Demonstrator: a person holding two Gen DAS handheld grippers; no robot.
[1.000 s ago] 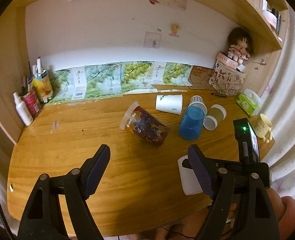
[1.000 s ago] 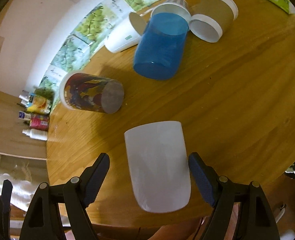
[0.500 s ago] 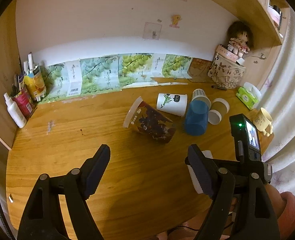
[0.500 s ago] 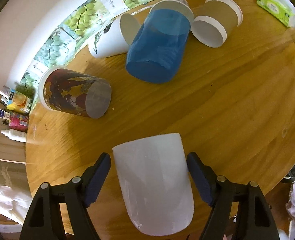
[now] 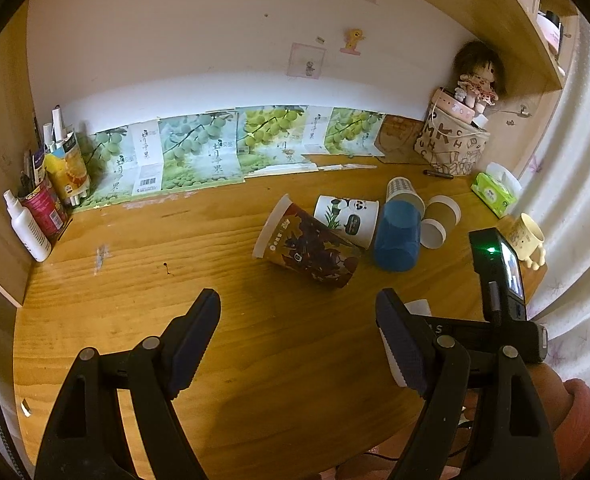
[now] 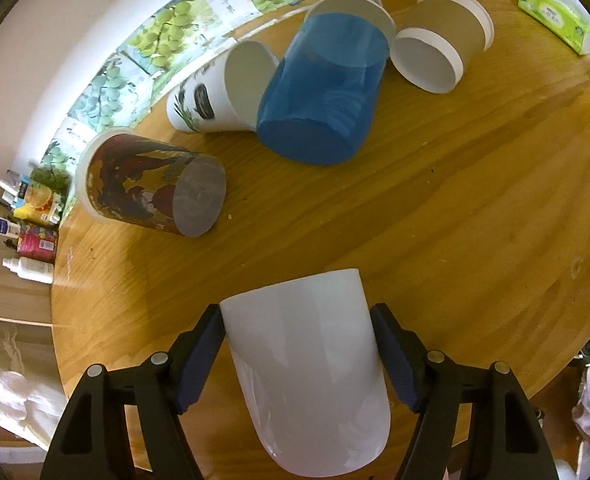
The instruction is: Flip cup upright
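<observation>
Since one second ago, my right gripper (image 6: 298, 354) has come forward around the white cup (image 6: 307, 376), and its two pads now stand on both sides of the cup wall, where before there was a gap on each side. The left pad looks to touch the wall; on the right side I cannot tell if there is contact, so I judge the grip is closing but not yet firm. The cup lies on its side on the wooden surface (image 6: 475, 208), directly between the fingers, with one flat end pointing away from the gripper and a rounded end near the camera.

My left gripper (image 5: 298, 344) is wide open and holds nothing; it hovers above the surface, with the other cups well ahead of it.

To do this step well, I think I should squeeze near the middle of the wall, gently, then lift a little before I rotate, so the edge does not drag on the wood.

The white cup looks smooth, glossy and slightly tapered, so it may slip. Ahead of the right gripper lie a printed cup (image 6: 147, 184), a translucent blue cup (image 6: 323, 92) and a brown paper cup (image 6: 443, 52), all on their sides.
</observation>
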